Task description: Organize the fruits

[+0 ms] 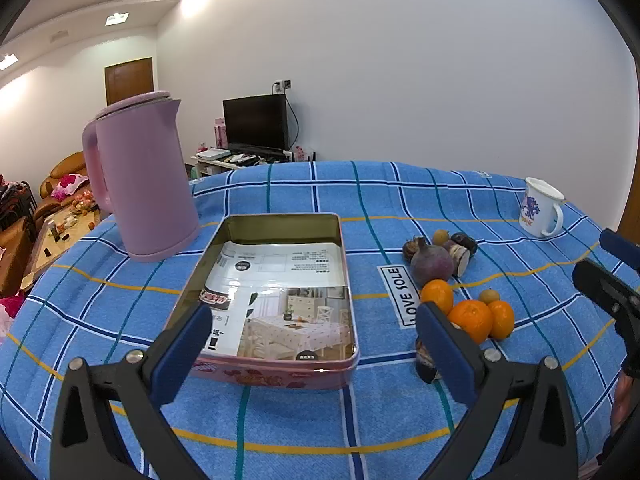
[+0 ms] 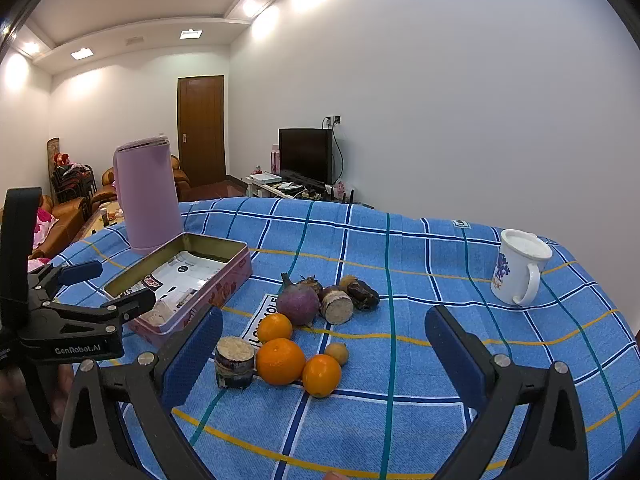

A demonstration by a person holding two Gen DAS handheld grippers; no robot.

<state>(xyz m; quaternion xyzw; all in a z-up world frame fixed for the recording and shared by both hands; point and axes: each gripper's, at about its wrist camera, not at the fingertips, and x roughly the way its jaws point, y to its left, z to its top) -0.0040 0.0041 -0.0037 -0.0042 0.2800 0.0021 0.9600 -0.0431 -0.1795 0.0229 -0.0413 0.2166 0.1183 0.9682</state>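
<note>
An open pink tin [image 1: 276, 372] [image 2: 224, 284] with a printed sheet inside lies on the blue checked cloth. To its right is a cluster of produce: three oranges [image 1: 472, 318] [image 2: 280, 360], a purple round root [image 1: 432, 265] [image 2: 297, 304], small brown fruits [image 2: 337, 353], cut tuber pieces [image 2: 235, 362] and dark pieces [image 2: 363, 295]. My left gripper [image 1: 312, 356] is open and empty, straddling the tin's near end. My right gripper [image 2: 324, 360] is open and empty, just in front of the oranges.
A pink kettle [image 1: 144, 180] [image 2: 148, 196] stands behind the tin at the left. A white mug [image 1: 540, 208] [image 2: 518, 268] stands at the far right. The table's edges fall away left and right. A TV and sofa are in the room behind.
</note>
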